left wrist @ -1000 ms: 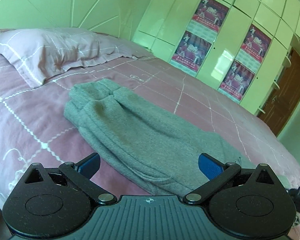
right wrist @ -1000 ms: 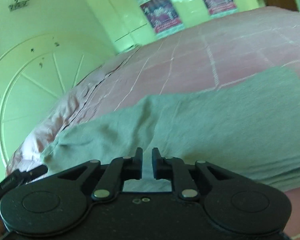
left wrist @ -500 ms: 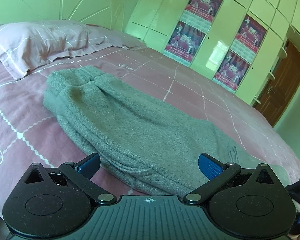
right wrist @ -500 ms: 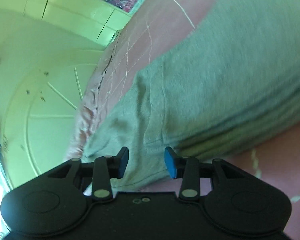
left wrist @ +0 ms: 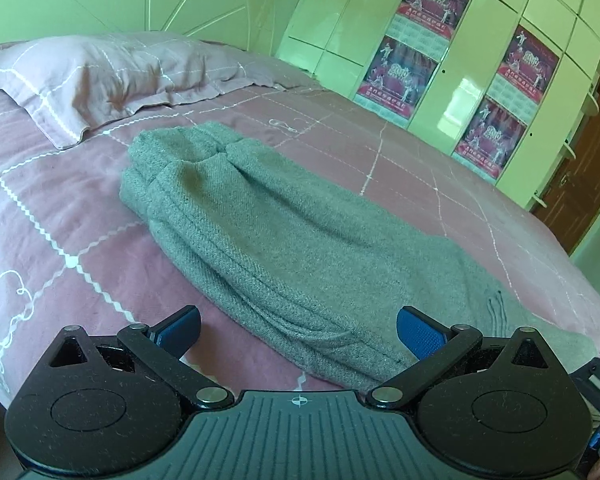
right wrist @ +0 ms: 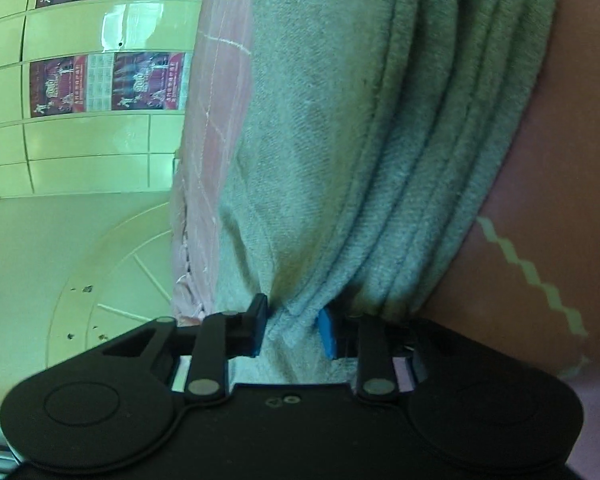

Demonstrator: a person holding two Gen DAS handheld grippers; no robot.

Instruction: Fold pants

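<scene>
— What's the right tool (right wrist: pixel 290 330) doing?

— Its jaws are closing on a bunched edge of the grey pants (right wrist: pixel 340 140), cloth pinched between the pads, likely to lift that end for a fold.

— And the left tool (left wrist: pixel 298 326)?

— Wide open, empty, poised over the near edge, probably waiting to take its own corner.

— Where are the pants?

— Lying lengthwise on the pink bed (left wrist: pixel 60 220), just short of the pillow (left wrist: pixel 112 76).

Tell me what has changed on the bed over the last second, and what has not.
The right gripper rolled over sideways, came down to the grey pants' stacked edge, opened, and its jaws are now closing with a bunch of the fabric between them. The left gripper stayed wide open, short of the pants, holding nothing. The pants stayed folded lengthwise on the pink bedspread.
</scene>
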